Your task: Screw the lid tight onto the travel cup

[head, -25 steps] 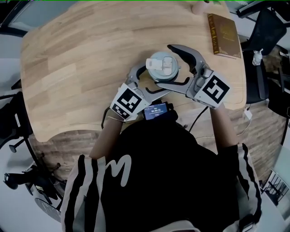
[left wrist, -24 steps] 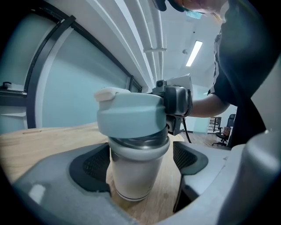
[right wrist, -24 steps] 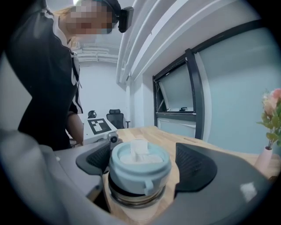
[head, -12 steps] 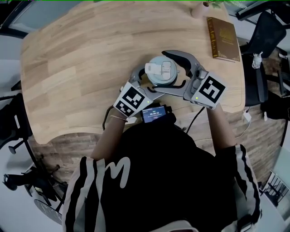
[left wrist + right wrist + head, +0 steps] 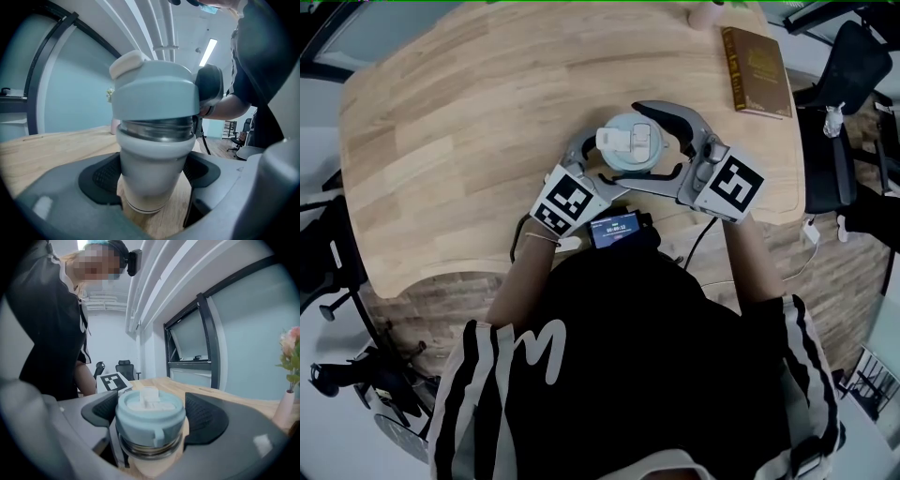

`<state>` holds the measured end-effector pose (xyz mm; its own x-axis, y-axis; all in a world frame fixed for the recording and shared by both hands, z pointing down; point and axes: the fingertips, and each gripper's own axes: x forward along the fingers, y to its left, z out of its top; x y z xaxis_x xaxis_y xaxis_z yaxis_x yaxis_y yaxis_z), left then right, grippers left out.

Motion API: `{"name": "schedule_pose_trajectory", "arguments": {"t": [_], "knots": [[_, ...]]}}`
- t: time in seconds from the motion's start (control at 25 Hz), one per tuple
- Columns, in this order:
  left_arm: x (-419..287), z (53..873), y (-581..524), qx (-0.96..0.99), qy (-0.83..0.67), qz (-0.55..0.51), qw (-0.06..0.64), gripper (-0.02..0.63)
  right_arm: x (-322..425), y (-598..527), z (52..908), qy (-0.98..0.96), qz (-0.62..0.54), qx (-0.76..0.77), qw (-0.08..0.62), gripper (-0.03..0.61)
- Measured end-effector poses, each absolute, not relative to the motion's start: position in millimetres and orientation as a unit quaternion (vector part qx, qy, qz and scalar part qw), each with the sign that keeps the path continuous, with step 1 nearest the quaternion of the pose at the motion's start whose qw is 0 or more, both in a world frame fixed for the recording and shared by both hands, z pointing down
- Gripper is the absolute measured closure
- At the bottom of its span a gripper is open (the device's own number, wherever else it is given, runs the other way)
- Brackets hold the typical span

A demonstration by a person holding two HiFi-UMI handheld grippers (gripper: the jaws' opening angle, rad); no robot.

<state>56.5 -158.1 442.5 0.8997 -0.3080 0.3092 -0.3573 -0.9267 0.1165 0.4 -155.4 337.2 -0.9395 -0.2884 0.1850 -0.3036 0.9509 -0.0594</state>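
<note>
the travel cup (image 5: 614, 173) stands upright on the wooden table (image 5: 469, 122), near the edge closest to the person and a little right of the middle. its pale blue lid (image 5: 630, 145) sits on top, the flip tab facing up. in the left gripper view a band of bare metal (image 5: 157, 129) shows between the lid and the cup's pale body.

the left hand-held gripper (image 5: 152, 178) comes in low from the person's left. its jaws stand wide, have just been closing, and have the cup's body between them. both dark pads (image 5: 105, 176) lie against the cup's sides below the metal band.

the right hand-held gripper (image 5: 151, 416) reaches in from the right, higher up. its jaws are also wide, set around the lid, and its ribbed pads (image 5: 204, 416) meet the lid's rim on either side.

a small device with a lit screen (image 5: 615, 228) lies at the table edge between the two marker cubes, just beside the person's black top. a brown book (image 5: 757, 70) lies flat at the far right of the table, well apart from the cup.
</note>
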Motion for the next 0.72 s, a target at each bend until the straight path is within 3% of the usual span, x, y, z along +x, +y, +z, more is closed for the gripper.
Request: {"name": "schedule_pose_trajectory", "arguments": {"t": [0.72], "knots": [[57,442,-160,0.971,-0.171,0.143,0.085,0.198,7,-155,348,-0.975,0.027,0.208,0.072,0.135]]}}
